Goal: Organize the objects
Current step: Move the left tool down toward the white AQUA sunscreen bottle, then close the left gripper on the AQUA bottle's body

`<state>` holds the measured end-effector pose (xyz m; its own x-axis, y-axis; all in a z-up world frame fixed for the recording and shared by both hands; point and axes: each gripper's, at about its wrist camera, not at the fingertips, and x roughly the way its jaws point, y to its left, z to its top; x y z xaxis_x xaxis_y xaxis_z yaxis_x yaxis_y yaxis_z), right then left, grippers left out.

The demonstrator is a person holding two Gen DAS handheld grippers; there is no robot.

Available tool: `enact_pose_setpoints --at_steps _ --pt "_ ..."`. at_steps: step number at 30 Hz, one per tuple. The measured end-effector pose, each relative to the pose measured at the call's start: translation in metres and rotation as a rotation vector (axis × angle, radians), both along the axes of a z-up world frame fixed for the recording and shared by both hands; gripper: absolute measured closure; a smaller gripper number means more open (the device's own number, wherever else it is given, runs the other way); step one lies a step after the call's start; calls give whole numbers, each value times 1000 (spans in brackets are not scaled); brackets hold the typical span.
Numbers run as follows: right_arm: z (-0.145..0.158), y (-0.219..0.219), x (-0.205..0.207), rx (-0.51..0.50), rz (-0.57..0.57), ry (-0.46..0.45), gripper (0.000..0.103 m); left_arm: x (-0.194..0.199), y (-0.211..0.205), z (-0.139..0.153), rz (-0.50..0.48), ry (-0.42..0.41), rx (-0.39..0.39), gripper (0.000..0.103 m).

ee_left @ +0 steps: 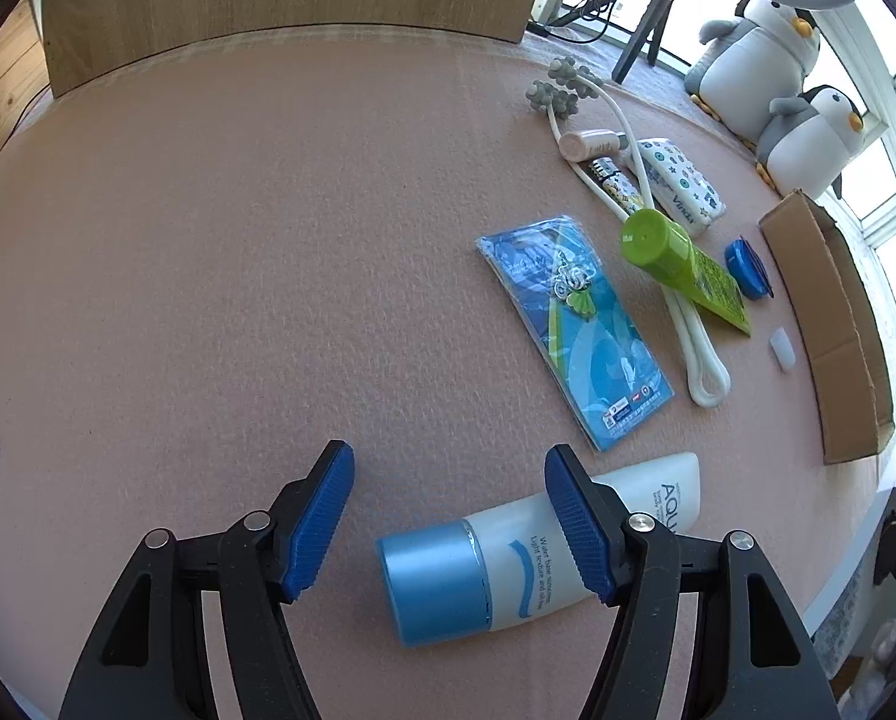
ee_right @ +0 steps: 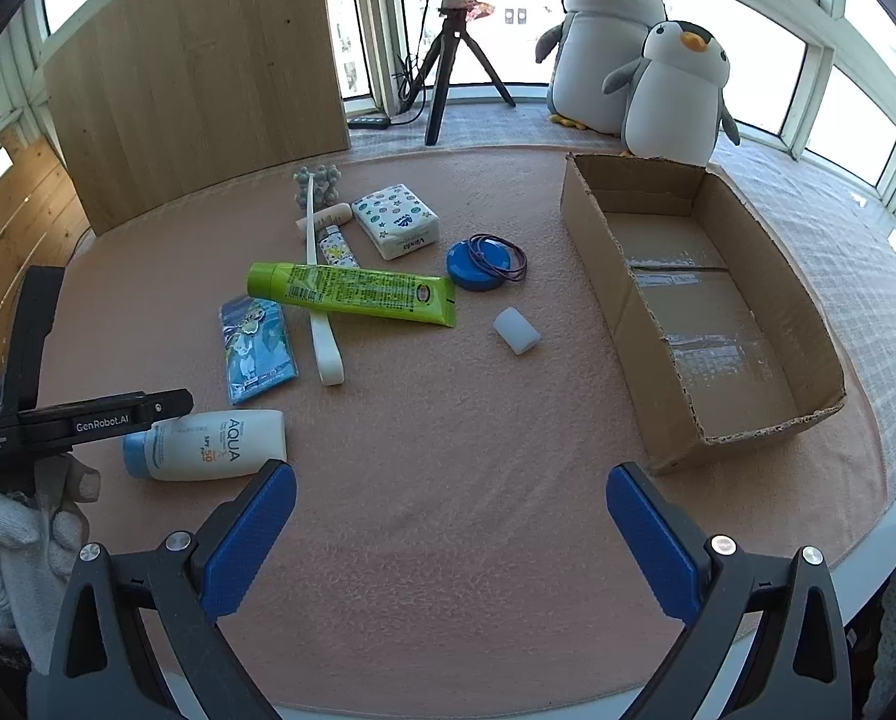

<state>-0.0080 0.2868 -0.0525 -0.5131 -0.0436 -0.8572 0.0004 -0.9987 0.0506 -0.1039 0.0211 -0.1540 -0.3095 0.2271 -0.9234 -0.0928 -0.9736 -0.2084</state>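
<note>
The sunscreen bottle [ee_left: 508, 552] lies on its side on the pink counter [ee_left: 237, 270], its blue cap between the wide-spread pads of the left claw [ee_left: 448, 522], untouched. At two o'clock from it sits the green tube [ee_right: 351, 294]. The right claw [ee_right: 451, 531] gapes wide over bare counter, the cardboard box [ee_right: 748, 414] at its two o'clock.
</note>
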Motion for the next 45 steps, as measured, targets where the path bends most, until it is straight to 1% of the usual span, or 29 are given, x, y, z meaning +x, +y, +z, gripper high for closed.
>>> enact_pose_setpoints --at_steps 2,3,7,11,15,18,20,23,25,30,33,34,36,39,41,43,45 --pt "-1 -2 0 -6 6 -4 1 8 -3 3 8 6 -17 30" --pt "-2 -3 0 -11 9 -6 1 11 -7 4 16 8 -13 29" --pt "-5 -5 0 -36 23 -19 1 21 -22 8 33 -1 30 29" --pt "-11 -4 0 -83 27 -36 1 38 -19 8 -14 -22 84 29" --pt "-16 -5 -3 -113 27 -53 1 58 3 4 -76 -48 104 28" --pt "-19 -7 -5 -132 34 -67 1 74 21 2 -150 -54 114 28" --pt "-21 -9 -7 -149 39 -77 1 81 30 2 -174 -61 115 28" --pt "-24 -11 -10 -173 42 -87 1 89 41 7 -218 -72 167 28" --pt "-26 -11 -11 -190 45 -95 1 93 42 14 -225 -60 171 28" --pt "-30 -12 -16 -218 47 -105 1 87 25 32 -200 -12 156 28" --pt "-34 -14 -23 -252 51 -118 2 74 16 35 -209 13 105 28" --pt "-37 -15 -26 -270 50 -130 3 69 15 33 -218 12 101 28" --pt "-43 -18 -32 -323 56 -157 10 59 16 27 -246 4 92 28" --pt "-52 -23 -42 -383 59 -193 15 49 20 16 -275 -22 100 28" --pt "-58 -29 -47 -409 68 -213 19 43 29 4 -286 -44 126 29" --pt "-65 -34 -52 -437 75 -241 23 43 31 3 -290 -40 138 30" --pt "-72 -39 -56 -470 78 -270 26 44 33 3 -299 -50 170 32"
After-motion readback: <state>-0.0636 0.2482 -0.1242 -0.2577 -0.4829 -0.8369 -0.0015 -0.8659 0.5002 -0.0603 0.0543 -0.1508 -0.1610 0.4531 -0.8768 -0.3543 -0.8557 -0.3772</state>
